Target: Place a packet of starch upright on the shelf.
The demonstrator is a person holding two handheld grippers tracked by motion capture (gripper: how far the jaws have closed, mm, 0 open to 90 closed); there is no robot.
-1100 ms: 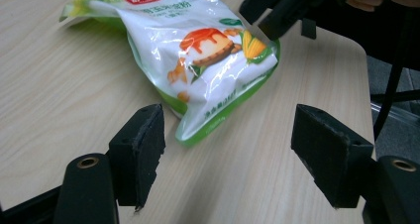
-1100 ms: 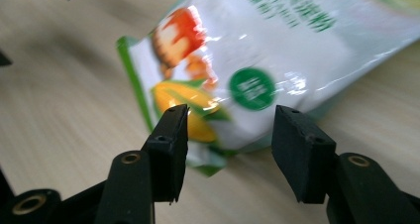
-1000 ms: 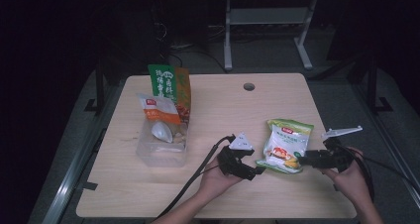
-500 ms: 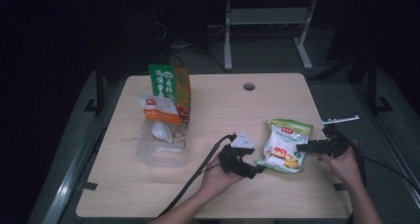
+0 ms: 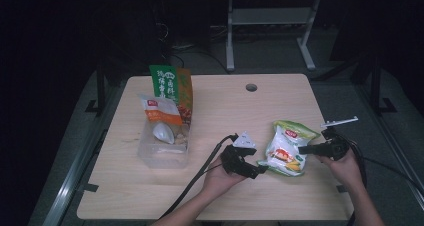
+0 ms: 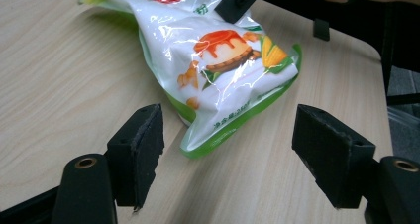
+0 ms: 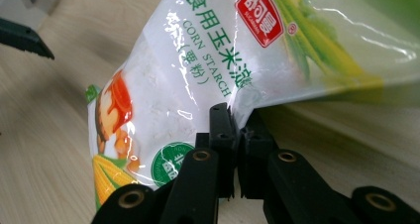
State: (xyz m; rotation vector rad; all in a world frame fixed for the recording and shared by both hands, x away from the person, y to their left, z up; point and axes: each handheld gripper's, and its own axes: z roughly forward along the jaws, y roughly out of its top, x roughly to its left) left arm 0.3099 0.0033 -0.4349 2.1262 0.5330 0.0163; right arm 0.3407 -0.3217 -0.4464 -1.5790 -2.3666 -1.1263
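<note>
Corn starch bag [image 5: 286, 148] on the table [image 5: 280, 98], its edge pinched between the clenched right gripper [image 7: 236, 130], left gripper [image 6: 237, 149] released with jaws wide just short of the bag's lower corner, plastic container [image 5: 162, 153] well off beyond the left gripper

Dim room, dark grey floor [image 5: 350, 56]. Light-wood table [image 5: 280, 103] w/ round cable hole [image 5: 251, 87] near far edge. White metal-frame stand [image 5: 270, 21] behind; surroundings black.
</note>
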